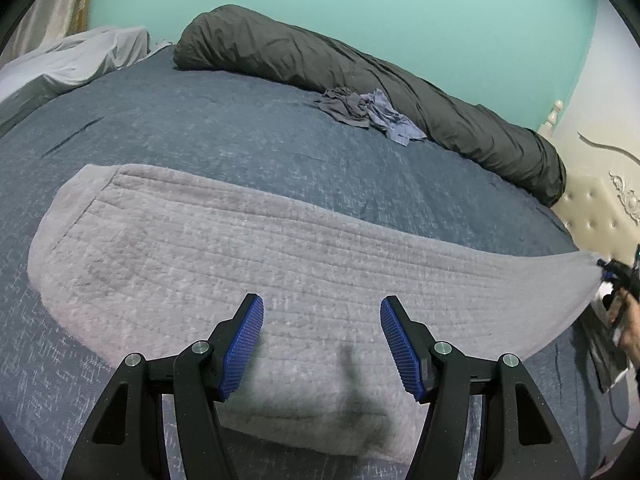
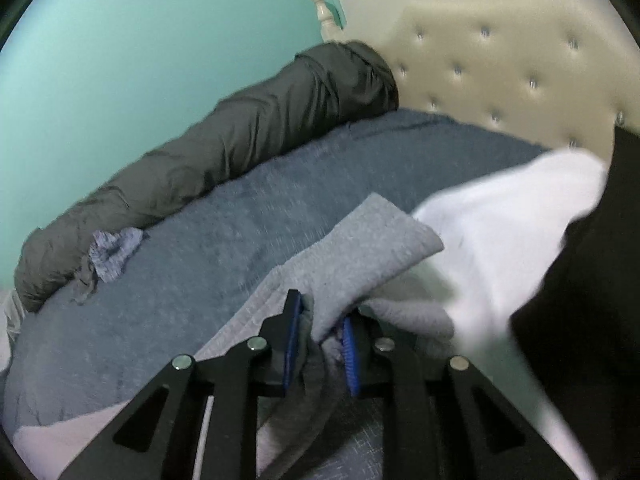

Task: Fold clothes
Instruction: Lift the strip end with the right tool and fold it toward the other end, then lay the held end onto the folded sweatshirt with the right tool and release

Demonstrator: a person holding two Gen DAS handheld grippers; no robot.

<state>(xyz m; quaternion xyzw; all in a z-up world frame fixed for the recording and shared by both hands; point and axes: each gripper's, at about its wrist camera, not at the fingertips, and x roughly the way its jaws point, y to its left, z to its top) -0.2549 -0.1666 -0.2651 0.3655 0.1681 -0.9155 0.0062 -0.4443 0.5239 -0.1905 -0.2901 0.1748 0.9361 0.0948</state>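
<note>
A light grey ribbed towel lies spread on the blue bed. My left gripper is open and empty, hovering just above the towel's near part. My right gripper is shut on the towel's right end and holds it lifted off the bed; it also shows at the right edge of the left wrist view, with the towel stretched toward it. A white cloth and a dark one lie blurred to the right of the held end.
The blue bedspread covers the bed. A dark grey rolled duvet lies along the teal wall. Small crumpled grey-blue clothes sit beside it. A cream tufted headboard stands at the right. A pale sheet is bunched at far left.
</note>
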